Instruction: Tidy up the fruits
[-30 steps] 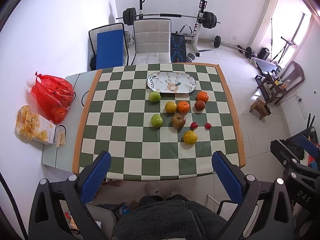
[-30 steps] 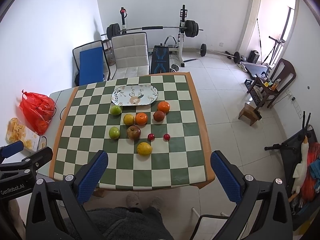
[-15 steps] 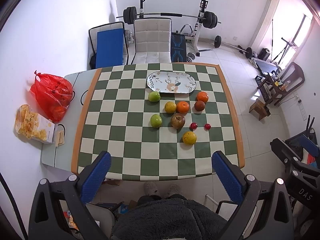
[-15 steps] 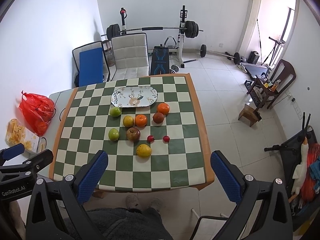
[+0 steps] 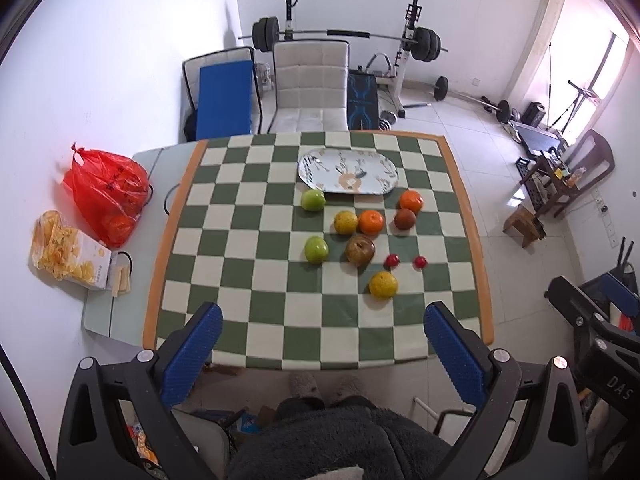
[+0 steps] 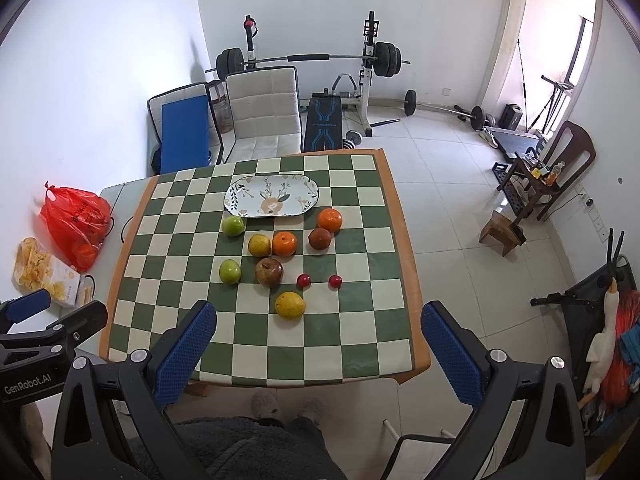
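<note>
A square table (image 5: 272, 308) covered in a green-and-white checked cloth with an orange border is sitting below both cameras, far beneath the grippers. Toward its far edge an oval plate (image 5: 348, 177) (image 6: 272, 200) with a leaf and deer print is lying flat with nothing on it, its long axis running left to right across the table.

Just in front of the plate, 10 fruits are resting loose on the cloth. 2 green apples (image 5: 313, 199) (image 6: 230, 271) are sitting on the left, 1 just beside the plate's rim. 2 oranges (image 5: 371, 222) (image 6: 330, 220), a yellow citrus (image 5: 345, 222), a dark reddish-brown fruit (image 5: 405, 219) and a brownish apple (image 5: 360, 250) (image 6: 269, 271) are forming a cluster in the middle. A yellow fruit (image 5: 383, 285) (image 6: 289, 305) is lying nearest the person, and 2 small red fruits (image 5: 393, 261) (image 6: 335, 281) are lying to the right of the brownish apple.

The left gripper (image 5: 322, 350) and the right gripper (image 6: 318, 346) are both hanging high above the near edge, blue pads spread wide and holding nothing.

Off the table's left side, a red plastic bag (image 5: 106, 194) is holding some orange fruit, and a snack box (image 5: 68, 256) is lying beside it.
</note>
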A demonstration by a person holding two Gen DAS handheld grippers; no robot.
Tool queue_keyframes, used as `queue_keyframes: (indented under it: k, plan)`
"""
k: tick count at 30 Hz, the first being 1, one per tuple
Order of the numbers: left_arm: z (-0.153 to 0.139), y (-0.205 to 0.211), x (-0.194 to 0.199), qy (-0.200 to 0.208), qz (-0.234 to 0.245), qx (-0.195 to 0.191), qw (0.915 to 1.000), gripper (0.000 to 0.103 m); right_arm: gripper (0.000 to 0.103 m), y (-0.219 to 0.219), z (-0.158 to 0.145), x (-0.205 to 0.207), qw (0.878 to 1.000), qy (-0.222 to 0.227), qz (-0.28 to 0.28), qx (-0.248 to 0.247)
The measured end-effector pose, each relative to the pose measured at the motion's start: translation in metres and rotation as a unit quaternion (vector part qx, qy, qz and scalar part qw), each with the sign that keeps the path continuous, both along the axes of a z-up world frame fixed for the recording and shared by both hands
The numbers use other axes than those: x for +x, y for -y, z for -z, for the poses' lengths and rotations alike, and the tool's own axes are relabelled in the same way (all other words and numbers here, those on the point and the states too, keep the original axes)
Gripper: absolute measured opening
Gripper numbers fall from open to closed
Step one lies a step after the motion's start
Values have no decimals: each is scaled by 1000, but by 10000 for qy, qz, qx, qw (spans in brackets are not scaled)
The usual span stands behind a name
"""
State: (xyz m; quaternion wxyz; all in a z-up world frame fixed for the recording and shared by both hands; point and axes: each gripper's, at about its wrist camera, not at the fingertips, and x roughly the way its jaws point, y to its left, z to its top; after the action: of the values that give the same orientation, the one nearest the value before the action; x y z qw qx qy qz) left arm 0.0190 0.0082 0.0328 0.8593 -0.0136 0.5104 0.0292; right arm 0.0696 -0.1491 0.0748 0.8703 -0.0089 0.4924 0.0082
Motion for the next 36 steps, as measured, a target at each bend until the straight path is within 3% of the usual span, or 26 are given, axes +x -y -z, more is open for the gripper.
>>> queue_keyframes:
  k: [4, 8, 13, 18, 24, 27, 32, 36]
  plan:
    - [19, 2, 20, 222, -258, 376, 9987, 103, 103, 2, 12, 10, 9998, 87, 41, 197]
    - [55, -11, 49, 84, -539, 684, 9962, 103, 103, 7, 48, 34, 9989, 26, 83, 457]
    - [112, -23, 84, -478, -730, 1019, 9910, 103, 103, 8, 156, 79, 9929, -779, 41, 899]
    - [165, -39, 119, -1030, -700, 1006, 9871, 103, 103, -2, 271, 115, 9816, -1610, -82, 1018]
    - [230, -53, 170, -1776, -565, 604, 9806, 102, 99, -21, 369, 143, 9651, -2332, -40, 1191]
    - [266, -62, 199, -2244, -527, 44, 9731, 102, 95, -31, 399, 151, 9571, -2620, 50, 1238]
    - [319, -71, 239, -2880, -610, -917, 9513, 101, 86, -43, 439, 166, 9472, -2983, 279, 1141]
    - [357, -72, 260, -3272, -613, -1370, 9329, 88, 86, -52, 461, 177, 9383, -3213, 528, 1166]
